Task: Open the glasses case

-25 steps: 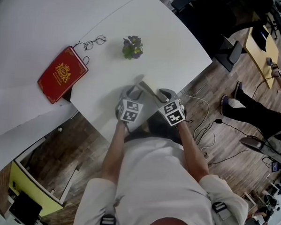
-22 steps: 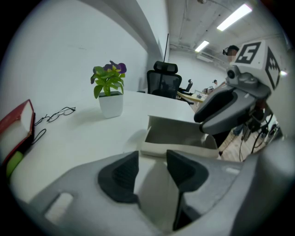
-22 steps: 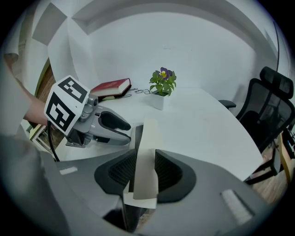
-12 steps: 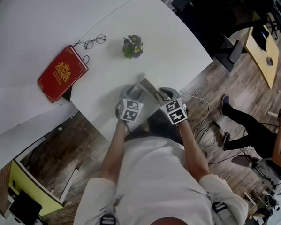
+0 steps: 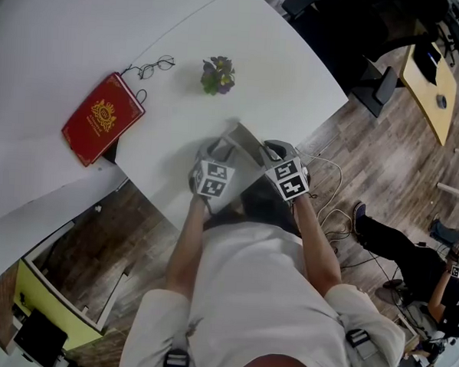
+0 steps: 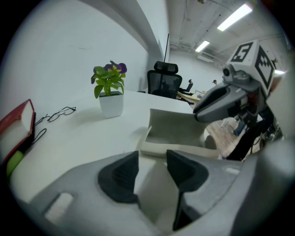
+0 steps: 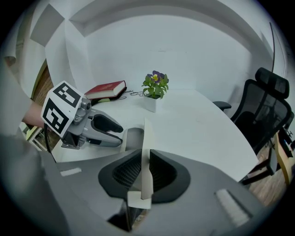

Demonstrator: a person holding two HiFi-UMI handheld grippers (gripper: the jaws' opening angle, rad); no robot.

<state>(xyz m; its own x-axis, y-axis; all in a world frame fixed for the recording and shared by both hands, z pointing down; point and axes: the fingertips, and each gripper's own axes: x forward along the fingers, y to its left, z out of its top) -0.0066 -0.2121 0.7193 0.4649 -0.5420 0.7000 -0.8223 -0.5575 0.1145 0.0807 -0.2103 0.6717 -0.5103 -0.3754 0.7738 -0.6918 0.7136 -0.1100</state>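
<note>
Glasses case (image 5: 243, 147) sat open on the white table (image 5: 296, 75), close to the edge nearest me and right between my two grippers. Its long axis ran slantwise in the head view, from upper left down to lower right. In the left gripper view it lay crosswise ahead of my jaws, stretching toward my right gripper (image 7: 146, 173). Open side up, and the lid (image 6: 177, 123) stood raised along the far long edge of the base (image 6: 177, 150)! My left gripper (image 6: 152, 168) had its pads a little apart, with a pale part of the base filling the gap from pad to pad, so that side was clamped on the case's near part. On the right, my jaws had just been closing, and they were pinched on the lid, which showed edge-on as a thin upright strip running straight out from between the pads. The case looked pale, off-white to grey, flat-panelled, with a shallow tray and a broad plain lid. Beyond it stood a potted plant (image 5: 217, 76), well apart, with eyeglasses (image 5: 153, 67) and a red book (image 5: 102, 120) farther left.
</note>
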